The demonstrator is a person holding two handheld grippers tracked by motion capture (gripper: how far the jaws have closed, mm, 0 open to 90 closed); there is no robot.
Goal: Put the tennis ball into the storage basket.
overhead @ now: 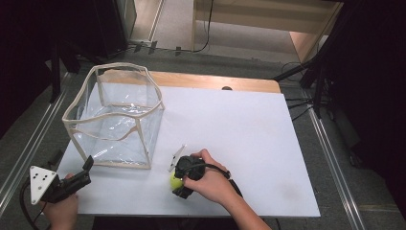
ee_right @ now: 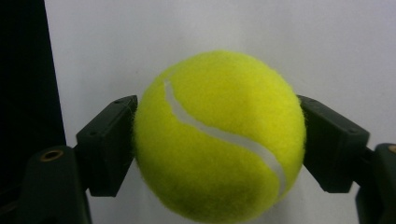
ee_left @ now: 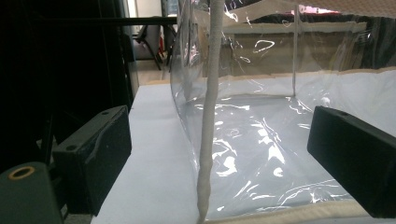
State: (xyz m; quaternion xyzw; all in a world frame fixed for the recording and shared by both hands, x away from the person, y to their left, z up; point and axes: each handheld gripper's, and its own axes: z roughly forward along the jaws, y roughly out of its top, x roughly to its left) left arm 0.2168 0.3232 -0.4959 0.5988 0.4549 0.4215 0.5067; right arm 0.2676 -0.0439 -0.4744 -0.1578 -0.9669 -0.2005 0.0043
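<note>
We see the tennis ball [ee_right: 218,136] clamped between the right gripper [ee_right: 218,140]'s jaws, above the white table [overhead: 249,143]. The left gripper [ee_left: 219,154] gapes apart, straddling the clear bin [ee_left: 261,140]'s corner.

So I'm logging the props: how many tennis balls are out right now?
1. The ball sits between the jaws of the right hand-held gripper, near the table's front edge. The clear bag looks empty.
</note>
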